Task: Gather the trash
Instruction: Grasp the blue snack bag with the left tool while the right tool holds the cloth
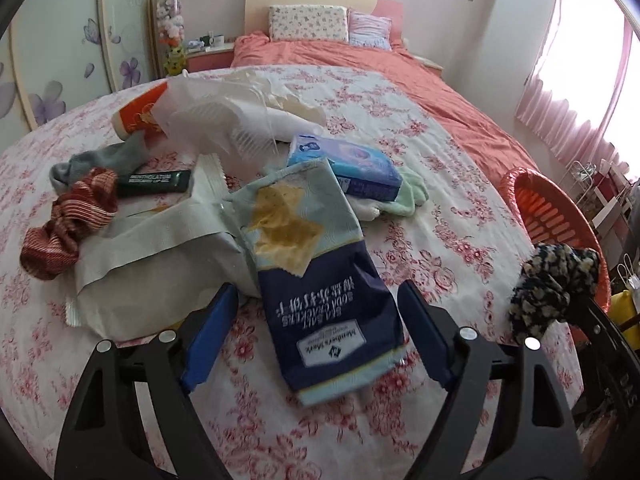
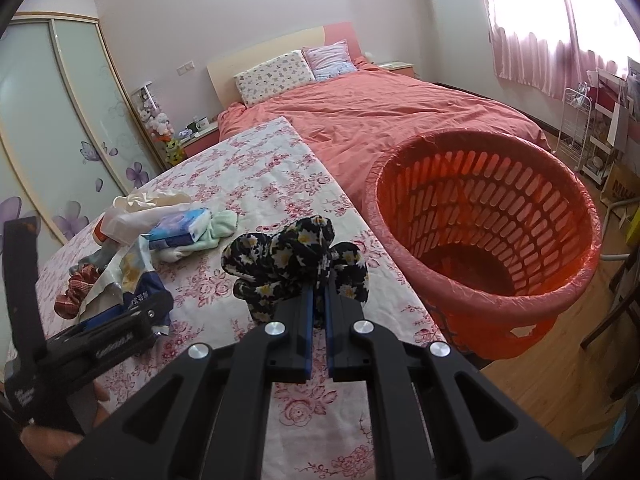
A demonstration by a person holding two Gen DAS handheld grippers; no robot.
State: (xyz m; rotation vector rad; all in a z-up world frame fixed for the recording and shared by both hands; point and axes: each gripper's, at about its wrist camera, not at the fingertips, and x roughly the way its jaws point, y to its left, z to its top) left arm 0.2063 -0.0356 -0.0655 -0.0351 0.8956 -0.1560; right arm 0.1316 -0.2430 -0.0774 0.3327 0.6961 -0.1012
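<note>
Bedroom light falls pink through the curtains onto a flowered tabletop (image 1: 400, 128) pushed against the foot of a bed (image 2: 380, 116), with an orange basket (image 2: 576, 272) standing just off its right edge. We have our right hand-held gripper (image 2: 318, 304) clamped on a black flowered scrunchie (image 2: 296, 264), lifted near that right edge. Our left hand-held gripper (image 1: 320, 332) stands with its jaws apart, straddling the near end of a navy cracker bag (image 1: 320, 280) that lies flat by the near edge; the pads do not yet press on it. Behind it sit a crumpled paper wrapper (image 1: 160, 240), a striped scrunchie (image 1: 68, 224), a dark tube (image 1: 154, 184), a tissue pack (image 1: 352, 164) and socks.

To take the bag well, we should sink the fingers until they bracket its crinkled sides, then close across the narrow width so the foil buckles up into the pads rather than sliding flat. Lift slowly, since loose crumbs may spill, and keep clear of the wrapper touching its left side.
</note>
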